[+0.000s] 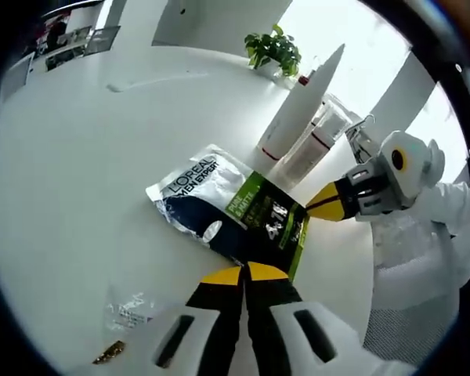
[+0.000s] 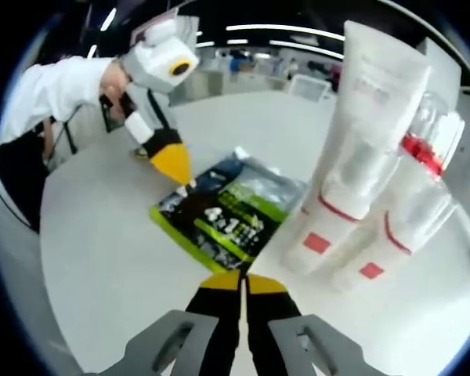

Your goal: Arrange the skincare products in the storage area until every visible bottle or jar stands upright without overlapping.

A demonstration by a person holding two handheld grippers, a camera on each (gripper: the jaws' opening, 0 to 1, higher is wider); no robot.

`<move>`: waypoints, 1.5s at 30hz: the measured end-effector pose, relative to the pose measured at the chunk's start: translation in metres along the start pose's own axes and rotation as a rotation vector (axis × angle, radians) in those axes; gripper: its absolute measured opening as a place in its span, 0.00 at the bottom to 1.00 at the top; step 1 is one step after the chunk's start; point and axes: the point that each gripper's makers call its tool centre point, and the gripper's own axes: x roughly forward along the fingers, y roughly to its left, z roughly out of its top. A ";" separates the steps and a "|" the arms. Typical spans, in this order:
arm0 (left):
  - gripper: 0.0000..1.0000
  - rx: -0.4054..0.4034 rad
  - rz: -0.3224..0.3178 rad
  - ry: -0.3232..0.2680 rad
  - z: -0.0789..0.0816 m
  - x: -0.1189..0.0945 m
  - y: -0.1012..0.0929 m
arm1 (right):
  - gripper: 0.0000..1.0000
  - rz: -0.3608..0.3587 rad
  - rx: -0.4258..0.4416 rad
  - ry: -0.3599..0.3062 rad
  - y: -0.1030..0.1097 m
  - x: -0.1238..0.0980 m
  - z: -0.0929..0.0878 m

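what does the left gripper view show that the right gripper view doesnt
Left gripper view: a potted plant at the table's far edge, a small clear wrapper near the left gripper, and the L'Oreal lettering on the sachet pack.

Right gripper view: ceiling lights and a white sleeve behind the left gripper.

Both: the white table, the sachet pack lying flat, the upright white tube and the red-banded bottles beside it, and each view's own jaws shut with the other gripper, such as the right gripper, reaching in.
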 end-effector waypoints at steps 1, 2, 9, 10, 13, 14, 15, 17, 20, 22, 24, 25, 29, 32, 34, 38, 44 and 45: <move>0.04 0.002 0.003 -0.004 0.001 0.000 0.000 | 0.00 -0.002 0.002 -0.001 0.000 0.000 0.000; 0.04 0.001 0.002 -0.004 0.001 0.001 0.000 | 0.00 -0.004 0.003 -0.001 -0.001 -0.001 0.000; 0.04 0.014 0.020 -0.021 0.007 0.004 0.004 | 0.00 -0.009 0.006 -0.001 -0.003 -0.001 -0.001; 0.04 0.014 0.019 -0.020 0.008 0.004 0.004 | 0.00 -0.011 0.004 -0.001 -0.003 -0.001 -0.002; 0.04 0.017 0.016 -0.017 0.008 0.004 0.003 | 0.00 -0.014 0.006 -0.002 -0.004 -0.002 -0.002; 0.04 0.018 0.015 -0.017 0.008 0.004 0.003 | 0.00 -0.015 0.008 -0.003 -0.005 -0.002 -0.002; 0.04 0.019 0.014 -0.017 0.008 0.004 0.002 | 0.00 -0.016 0.009 -0.003 -0.005 -0.002 -0.002; 0.04 0.028 0.014 -0.017 0.008 0.004 0.001 | 0.00 -0.017 0.010 -0.001 -0.006 -0.001 -0.003; 0.04 0.031 0.028 -0.020 0.007 0.003 0.005 | 0.00 -0.012 0.014 -0.001 -0.005 -0.002 -0.003; 0.04 0.030 0.034 -0.027 0.008 0.002 0.007 | 0.00 -0.013 0.006 -0.004 -0.005 -0.002 -0.002; 0.05 0.040 0.033 -0.027 0.008 0.001 0.007 | 0.00 -0.014 -0.004 -0.001 -0.004 -0.002 -0.003; 0.07 0.044 0.034 -0.028 0.008 0.000 0.007 | 0.00 -0.015 -0.009 0.000 -0.005 -0.002 -0.003; 0.09 0.048 0.044 -0.027 0.007 -0.003 0.008 | 0.00 -0.016 -0.015 0.002 -0.005 -0.003 -0.003; 0.10 0.051 0.050 -0.025 0.006 -0.006 0.007 | 0.00 -0.015 -0.022 0.006 -0.004 -0.006 -0.002; 0.10 0.054 0.048 -0.024 0.006 -0.009 0.004 | 0.00 -0.013 -0.024 0.005 -0.002 -0.008 -0.002; 0.13 0.084 0.023 -0.001 0.002 -0.013 -0.007 | 0.03 -0.013 -0.028 -0.002 -0.002 -0.011 0.000; 0.19 0.132 0.040 0.009 -0.001 -0.019 -0.006 | 0.08 -0.006 -0.031 -0.025 0.002 -0.016 0.008; 0.19 0.134 0.038 0.007 -0.001 -0.021 -0.007 | 0.09 -0.003 -0.028 -0.026 0.003 -0.016 0.009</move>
